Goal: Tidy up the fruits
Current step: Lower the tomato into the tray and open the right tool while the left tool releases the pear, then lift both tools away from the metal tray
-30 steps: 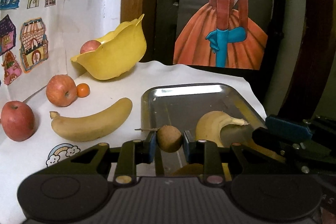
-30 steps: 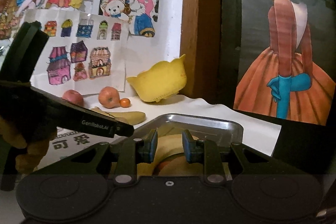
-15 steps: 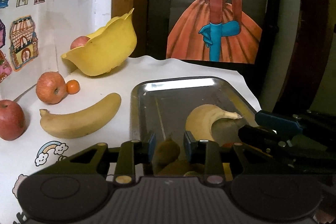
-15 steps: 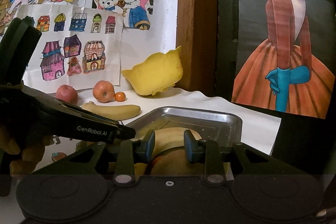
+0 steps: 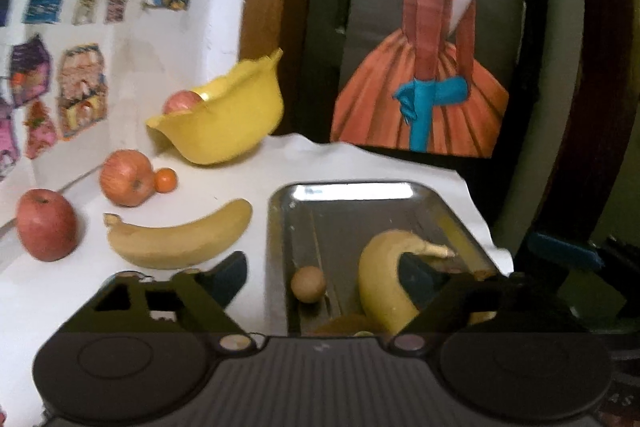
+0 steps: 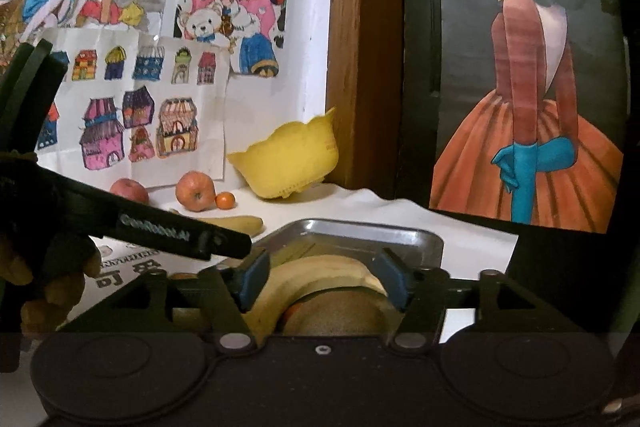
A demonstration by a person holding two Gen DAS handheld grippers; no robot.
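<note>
On the far left of the white-covered table (image 5: 360, 163), a dark red apple (image 5: 46, 225) is seen, and next to it a lighter red apple (image 5: 126, 178) that touches a tiny orange fruit (image 5: 165, 180). A long yellow banana (image 5: 180, 241) is laid on the cloth in front of them, just beside the shiny metal tray (image 5: 352, 191). Behind them a yellow plastic bowl (image 5: 224, 125) is tipped over, with a pink-red apple (image 5: 181, 101) showing in it. The left gripper (image 5: 320, 279) is held low over the tray with its fingers spread wide and nothing between them. A small round brown fruit (image 5: 308, 284) is sitting loose on the tray floor, right below that gap. A curved yellow banana (image 5: 384, 275) is lying in the tray beside it. On the right, the right gripper (image 6: 322, 281) is also held over the tray with its fingers wide apart, and nothing is gripped. The curved banana and a bigger brown fuzzy fruit (image 6: 340, 319) are seen just under it. The small round fruit could roll if the tray is bumped. The two grippers are close, so one could be knocked by the other. The fruits left on the cloth could be pushed off the table by a careless reach.
</note>
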